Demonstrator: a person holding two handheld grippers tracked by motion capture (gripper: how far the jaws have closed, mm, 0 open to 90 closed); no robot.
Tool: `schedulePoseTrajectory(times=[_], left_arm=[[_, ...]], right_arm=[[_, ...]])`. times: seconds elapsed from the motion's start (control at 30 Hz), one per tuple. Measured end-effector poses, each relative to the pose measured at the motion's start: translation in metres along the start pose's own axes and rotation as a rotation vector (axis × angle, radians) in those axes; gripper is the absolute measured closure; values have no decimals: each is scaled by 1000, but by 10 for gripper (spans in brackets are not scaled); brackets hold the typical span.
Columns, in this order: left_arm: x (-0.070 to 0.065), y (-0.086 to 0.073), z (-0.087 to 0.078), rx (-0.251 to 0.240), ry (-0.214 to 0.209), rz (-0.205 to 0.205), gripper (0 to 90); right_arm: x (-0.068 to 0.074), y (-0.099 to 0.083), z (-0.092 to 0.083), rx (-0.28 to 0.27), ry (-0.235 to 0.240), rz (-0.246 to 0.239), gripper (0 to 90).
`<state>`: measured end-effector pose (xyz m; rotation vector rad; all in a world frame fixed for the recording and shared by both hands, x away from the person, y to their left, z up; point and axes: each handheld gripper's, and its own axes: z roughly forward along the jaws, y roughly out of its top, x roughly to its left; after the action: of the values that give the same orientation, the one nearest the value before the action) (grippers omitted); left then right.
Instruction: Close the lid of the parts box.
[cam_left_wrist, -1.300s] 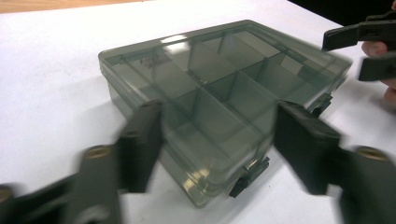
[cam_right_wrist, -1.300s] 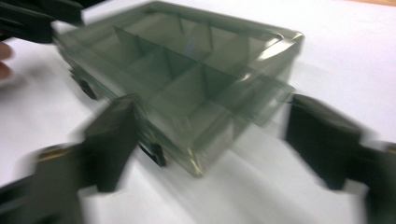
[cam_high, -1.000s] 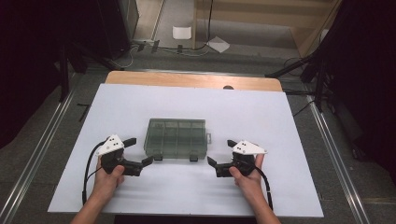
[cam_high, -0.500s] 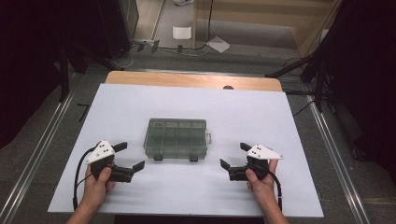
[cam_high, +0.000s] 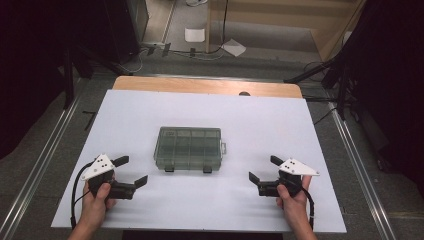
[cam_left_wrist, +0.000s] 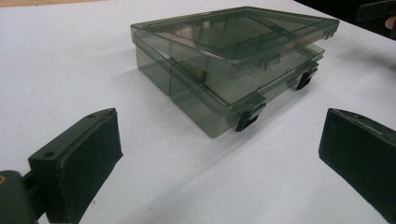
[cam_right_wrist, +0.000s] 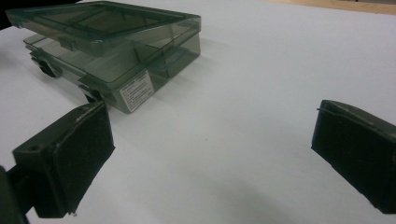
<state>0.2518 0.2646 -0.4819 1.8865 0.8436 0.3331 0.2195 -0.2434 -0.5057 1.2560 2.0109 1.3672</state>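
Label (cam_right_wrist: 136, 90) on my compartment box (cam_right_wrist: 112, 51): print too small to read. Box contents: obscured behind smoky lid (cam_left_wrist: 233, 32).

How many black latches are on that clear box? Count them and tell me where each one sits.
2. Both hang on the near front edge of the box: one latch toward its left end, the other toward its right. Any on the far side would be hidden.

Lab-like recording space: black curtains (cam_high: 30, 60), floor cables (cam_high: 200, 50).

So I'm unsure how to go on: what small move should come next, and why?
Probably bring both open grippers, left and right, in toward the smoky translucent plastic compartment box: its lid looks slightly ajar, its two front latches look undone, and neither gripper touches it.
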Motion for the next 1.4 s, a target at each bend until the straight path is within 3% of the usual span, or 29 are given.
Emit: schedulePoseTrajectory(times=[0.33, 0.6, 1.0, 1.4], left_arm=[[3, -5, -9, 3, 1, 1, 0], [6, -10, -16, 11, 29, 4, 0], [11, -14, -23, 2, 35, -19, 0], [14, -15, -24, 14, 51, -20, 0]], right_arm=[[-10, -8, -12, 8, -29, 12, 0], [-18, -14, -25, 7, -50, 19, 0], [-29, -23, -46, 6, -82, 35, 0], [-37, -25, -53, -6, -101, 51, 0]])
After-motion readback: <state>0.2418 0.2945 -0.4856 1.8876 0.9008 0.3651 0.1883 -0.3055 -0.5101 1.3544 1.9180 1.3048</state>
